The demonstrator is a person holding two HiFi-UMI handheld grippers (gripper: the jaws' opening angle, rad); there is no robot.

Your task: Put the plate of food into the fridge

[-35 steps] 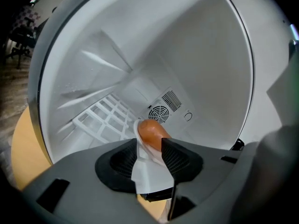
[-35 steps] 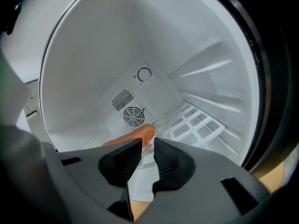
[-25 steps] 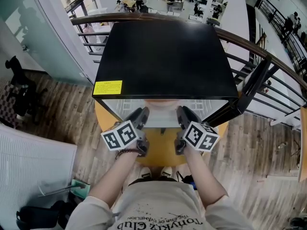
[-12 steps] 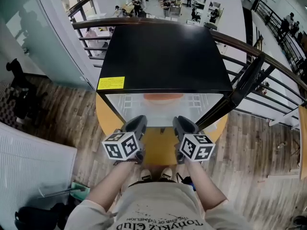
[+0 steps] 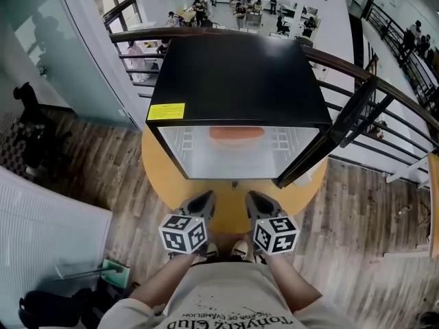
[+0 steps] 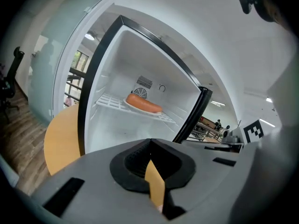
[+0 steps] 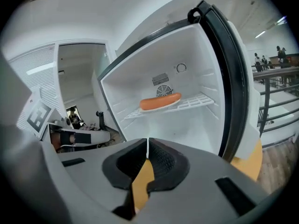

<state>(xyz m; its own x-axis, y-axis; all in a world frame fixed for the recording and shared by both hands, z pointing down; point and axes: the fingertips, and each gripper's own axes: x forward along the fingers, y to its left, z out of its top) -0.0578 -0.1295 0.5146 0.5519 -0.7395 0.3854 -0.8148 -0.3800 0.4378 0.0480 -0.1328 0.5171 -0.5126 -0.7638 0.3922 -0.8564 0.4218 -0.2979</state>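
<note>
The plate of food (image 5: 235,133), a white plate with an orange sausage on it, sits on the wire shelf inside the open black fridge (image 5: 236,74). The sausage (image 6: 142,104) also shows in the left gripper view, and the sausage (image 7: 160,101) in the right gripper view. My left gripper (image 5: 202,201) hangs in front of the fridge, well back from the opening. Its jaws are shut on nothing in the left gripper view (image 6: 149,141). My right gripper (image 5: 257,201) hangs beside it, its jaws (image 7: 148,141) closing to a thin slit with nothing between them.
The fridge stands on a round yellow table (image 5: 164,177). Its door (image 5: 322,149) is swung open to the right. A railing (image 5: 384,88) runs behind the fridge, with a wooden floor all around. A grey cabinet (image 5: 48,232) stands at my left.
Both grippers have drawn back from the fridge opening toward my body and their jaws have closed. The plate stays on the shelf inside.
</note>
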